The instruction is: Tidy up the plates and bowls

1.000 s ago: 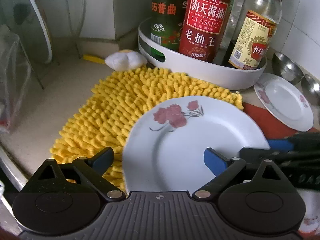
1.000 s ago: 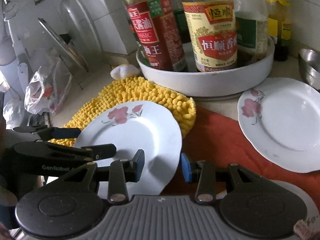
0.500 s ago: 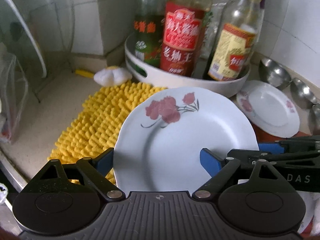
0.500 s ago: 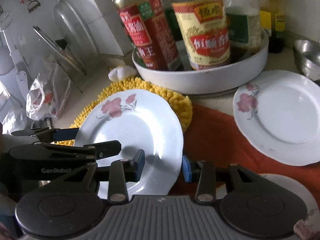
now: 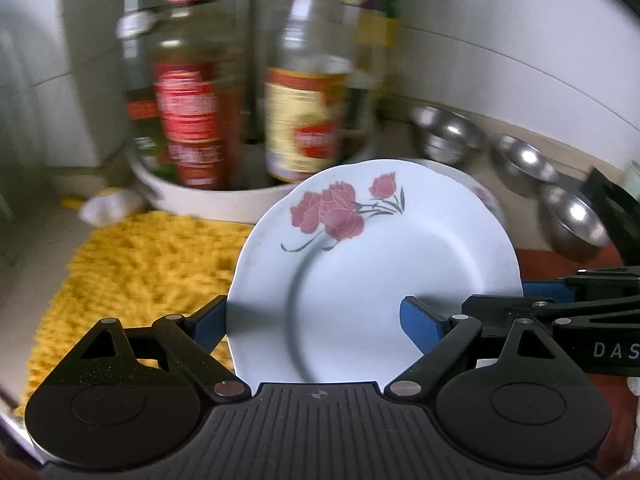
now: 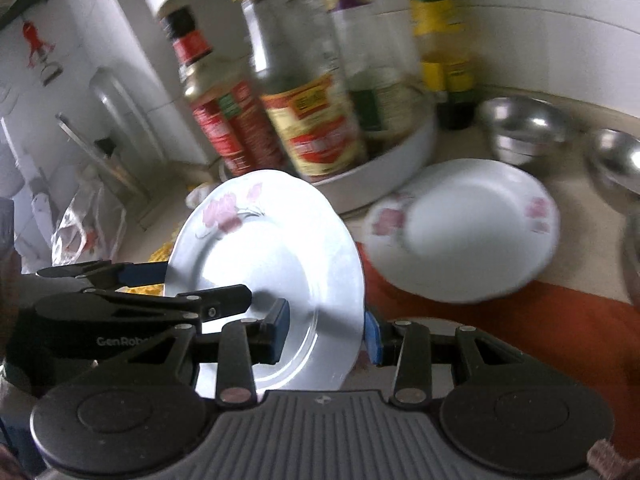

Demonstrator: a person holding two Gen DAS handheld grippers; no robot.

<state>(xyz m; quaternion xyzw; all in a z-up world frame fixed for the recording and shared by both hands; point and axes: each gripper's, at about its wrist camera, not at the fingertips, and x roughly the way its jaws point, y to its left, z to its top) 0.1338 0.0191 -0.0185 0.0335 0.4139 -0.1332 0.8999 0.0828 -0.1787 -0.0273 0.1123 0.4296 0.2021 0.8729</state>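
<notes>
A white plate with red flowers (image 5: 380, 248) hangs tilted in the air above the counter, held from two sides. My left gripper (image 5: 316, 320) is shut on it, one blue pad at the plate's left edge and the other on its face. The right gripper (image 6: 326, 332) is shut on the plate (image 6: 256, 248) at its right rim, one pad on top and one at the edge. A second flowered plate (image 6: 464, 232) lies flat on the counter to the right; in the left wrist view only the rim of this second plate (image 5: 486, 200) shows.
A white round tray (image 6: 400, 160) full of bottles stands just behind. Steel bowls (image 5: 448, 132) (image 5: 572, 216) sit at the back right. A yellow shaggy mat (image 5: 132, 264) lies left, an orange-red cloth (image 6: 520, 320) right. A glass lid (image 6: 116, 112) leans against the wall.
The left jaws closed onto the plate's edge. Both grippers then lifted the plate off the yellow mat and carried it up and to the right, toward the second plate.
</notes>
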